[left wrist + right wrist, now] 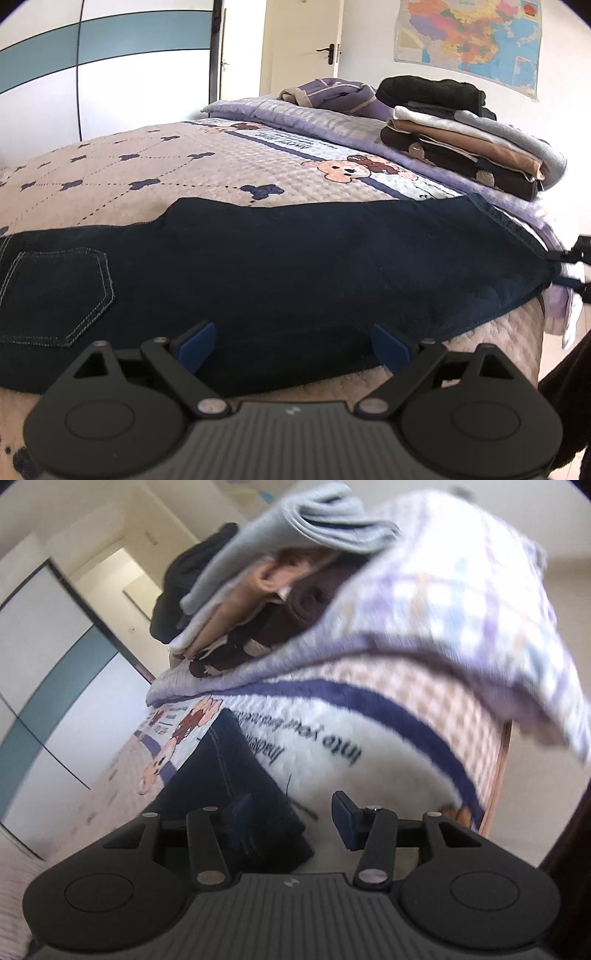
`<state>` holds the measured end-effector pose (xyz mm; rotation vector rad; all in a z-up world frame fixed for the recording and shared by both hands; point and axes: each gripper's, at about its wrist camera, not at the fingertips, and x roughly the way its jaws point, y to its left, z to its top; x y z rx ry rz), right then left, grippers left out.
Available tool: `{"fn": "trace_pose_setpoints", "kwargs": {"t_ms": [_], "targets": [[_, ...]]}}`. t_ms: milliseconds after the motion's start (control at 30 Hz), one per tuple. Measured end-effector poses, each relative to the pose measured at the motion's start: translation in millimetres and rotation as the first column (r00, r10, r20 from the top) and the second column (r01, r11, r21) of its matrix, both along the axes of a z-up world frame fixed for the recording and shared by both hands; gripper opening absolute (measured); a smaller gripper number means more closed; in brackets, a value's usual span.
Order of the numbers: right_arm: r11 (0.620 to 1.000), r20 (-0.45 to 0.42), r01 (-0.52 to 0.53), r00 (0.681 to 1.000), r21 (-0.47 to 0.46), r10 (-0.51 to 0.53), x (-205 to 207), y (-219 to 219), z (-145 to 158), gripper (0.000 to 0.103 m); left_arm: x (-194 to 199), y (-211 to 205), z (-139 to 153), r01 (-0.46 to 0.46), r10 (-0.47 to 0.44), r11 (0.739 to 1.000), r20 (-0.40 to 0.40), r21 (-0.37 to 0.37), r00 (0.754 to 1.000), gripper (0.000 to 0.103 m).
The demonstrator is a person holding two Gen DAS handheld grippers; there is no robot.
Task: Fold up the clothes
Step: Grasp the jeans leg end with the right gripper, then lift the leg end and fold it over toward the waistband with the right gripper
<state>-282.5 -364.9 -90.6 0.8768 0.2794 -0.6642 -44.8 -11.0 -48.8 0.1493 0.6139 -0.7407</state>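
Dark blue jeans (pixel 277 266) lie flat across the patterned bed cover (pixel 155 166), back pocket at the left, leg hems at the right. My left gripper (pixel 293 345) is open, its blue fingertips (pixel 195 345) just over the near edge of the jeans. In the right wrist view the jeans' hem end (pixel 240 775) lies by the bed's side. My right gripper (pixel 291 818) is open, its left finger over the hem corner and its right finger (pixel 345 819) beside it. The right gripper also shows at the hem in the left wrist view (pixel 576 254).
A stack of folded clothes (pixel 461 144) sits at the far right of the bed, also in the right wrist view (pixel 258 590). A purple bundle (pixel 332 94) lies at the bed's head. A wardrobe (pixel 110 74), door and wall map stand behind.
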Motion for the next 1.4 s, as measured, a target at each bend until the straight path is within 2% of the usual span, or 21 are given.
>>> {"fn": "trace_pose_setpoints", "kwargs": {"t_ms": [167,333,533,667,767,800,833,933,1033,1133,1233,1333,1400], "targets": [[0.993,0.04,-0.006,0.999,0.114,0.001,2,9,-6,0.053,0,1,3,-0.009,0.009,1.0,-0.012,-0.021,1.0,0.093],[0.988,0.066,0.029,0.997,0.154,-0.04,1,11,-7,0.054,-1,1,6,-0.006,0.005,1.0,-0.008,-0.031,1.0,0.093],[0.961,0.101,0.025,0.993,0.274,-0.054,3,20,-18,0.054,-4,-2,6,0.005,-0.006,1.0,-0.009,-0.029,1.0,0.093],[0.977,0.088,0.031,0.995,0.21,-0.05,11,27,-11,0.054,-7,-3,6,0.018,-0.018,1.0,-0.007,-0.025,1.0,0.093],[0.977,0.076,0.068,0.993,0.201,-0.085,18,30,-9,0.053,-9,-4,6,0.028,-0.029,0.999,-0.014,-0.034,0.999,0.093],[0.978,0.069,0.085,0.993,0.192,-0.1,20,30,-9,0.045,-9,-4,6,0.032,-0.033,0.999,-0.018,-0.038,0.999,0.093],[0.979,0.062,0.098,0.992,0.179,-0.111,21,32,-7,0.04,-10,-5,6,0.037,-0.037,0.998,-0.021,-0.041,0.999,0.093],[0.989,0.075,0.105,0.991,0.103,-0.113,23,40,2,0.035,-12,-7,6,0.053,-0.054,0.997,-0.02,-0.048,0.998,0.093],[0.996,0.069,0.076,0.995,-0.039,-0.073,32,52,23,0.033,-11,-6,9,0.06,-0.062,0.996,-0.028,-0.062,0.998,0.093],[0.979,0.047,0.002,0.999,-0.205,0.007,48,66,50,0.033,-3,1,14,0.03,-0.037,0.993,-0.062,-0.112,0.997,0.093],[0.924,0.009,-0.105,0.993,-0.367,0.117,70,86,76,0.033,12,16,20,-0.02,-0.009,0.98,-0.143,-0.197,0.99,0.093],[0.842,-0.043,-0.212,0.975,-0.496,0.22,91,109,96,0.033,26,33,24,-0.091,0.03,0.954,-0.212,-0.286,0.977,0.093],[0.78,-0.084,-0.275,0.957,-0.563,0.277,105,127,104,0.033,34,45,24,-0.143,0.053,0.928,-0.257,-0.345,0.965,0.093]]}}
